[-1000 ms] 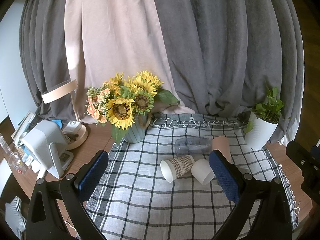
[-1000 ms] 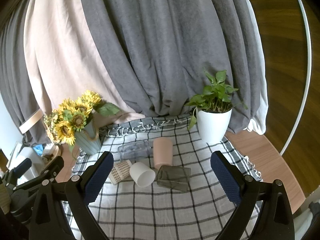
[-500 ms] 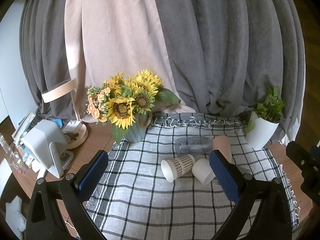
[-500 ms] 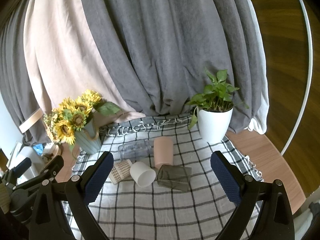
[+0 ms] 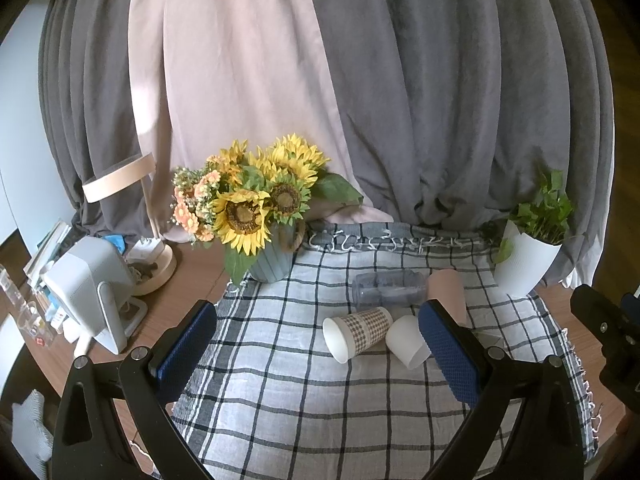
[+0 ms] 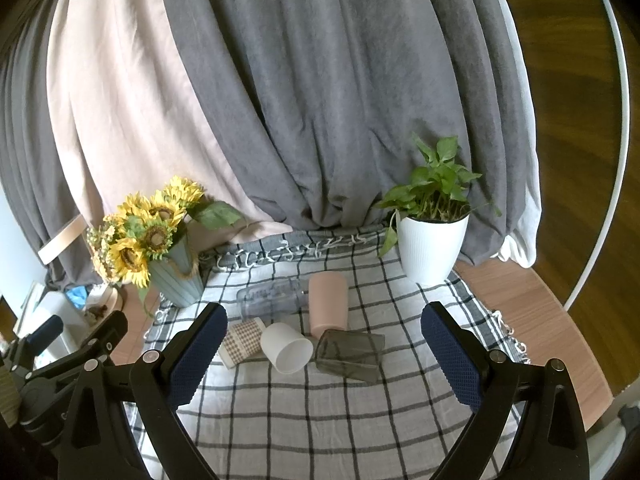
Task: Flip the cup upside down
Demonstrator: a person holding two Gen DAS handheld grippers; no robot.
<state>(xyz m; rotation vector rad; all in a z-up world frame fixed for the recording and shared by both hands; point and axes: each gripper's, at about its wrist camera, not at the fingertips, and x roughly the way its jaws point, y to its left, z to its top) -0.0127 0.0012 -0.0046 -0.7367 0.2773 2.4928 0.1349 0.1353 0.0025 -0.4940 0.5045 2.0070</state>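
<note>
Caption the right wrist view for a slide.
Open right gripper above five cups clustered on a checked cloth.

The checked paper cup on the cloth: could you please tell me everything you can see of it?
The checked paper cup looks like paper, with a brown-and-cream check print and a plain white inside. It lies on its side on the checked tablecloth, its open mouth turned toward the left wrist camera. The plain white cup lies close beside it; whether they touch is unclear. Neither gripper holds it.
</note>
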